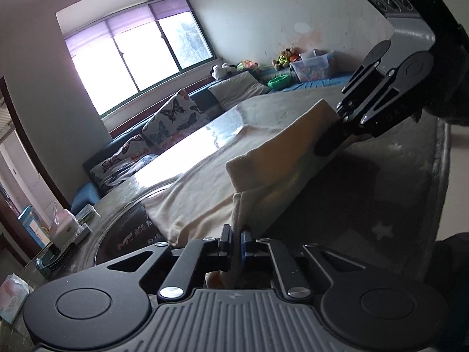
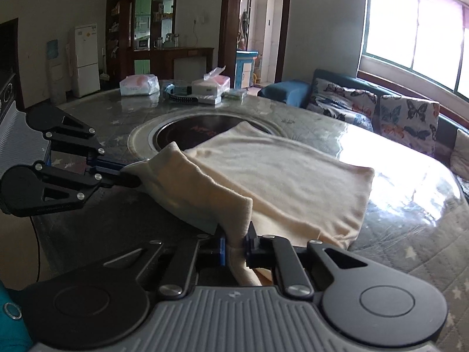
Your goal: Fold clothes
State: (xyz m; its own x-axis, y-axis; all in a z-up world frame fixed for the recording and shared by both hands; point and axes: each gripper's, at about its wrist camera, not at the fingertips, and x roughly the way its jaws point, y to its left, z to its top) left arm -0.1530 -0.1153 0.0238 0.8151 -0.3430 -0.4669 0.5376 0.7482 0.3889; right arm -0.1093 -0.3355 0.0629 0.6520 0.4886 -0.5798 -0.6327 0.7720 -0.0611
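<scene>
1. Right now the cream garment (image 2: 281, 176) lies mostly flat on the glass-topped bench (image 2: 410, 205), w/ its near edge lifted off the surface.
2. Left hand-held gripper (image 1: 236, 239) is pinched tight on one near corner of the cloth; fabric runs between its fingers and hangs below.
3. Right hand-held gripper (image 2: 236, 242) is likewise clamped on the other near corner, cloth bunched in the gap.
4. Key relation: the lifted edge spans gripper to gripper along the near side, left-to-right. The rest of the garment stretches away from both toward the far side, so a fold would carry the near edge over toward the far edge. Both grippers look abt equally near; neither leads.
5. How far along: cloth already looks doubled, w/ a thick fold line at the far right corner, but I can't tell how many folds it holds.
6. Left wrist view shows the raised flap from the side, standing like a tent, w/ its underside in shadow; the far edge is lost in window glare.
7. Right wrist view shows what that one doesn't: the garment's far portion overlaps the dark round inset (image 2: 187, 135) in the bench, and boxes and packets (image 2: 205, 88) sit well apart at the far side.
</scene>
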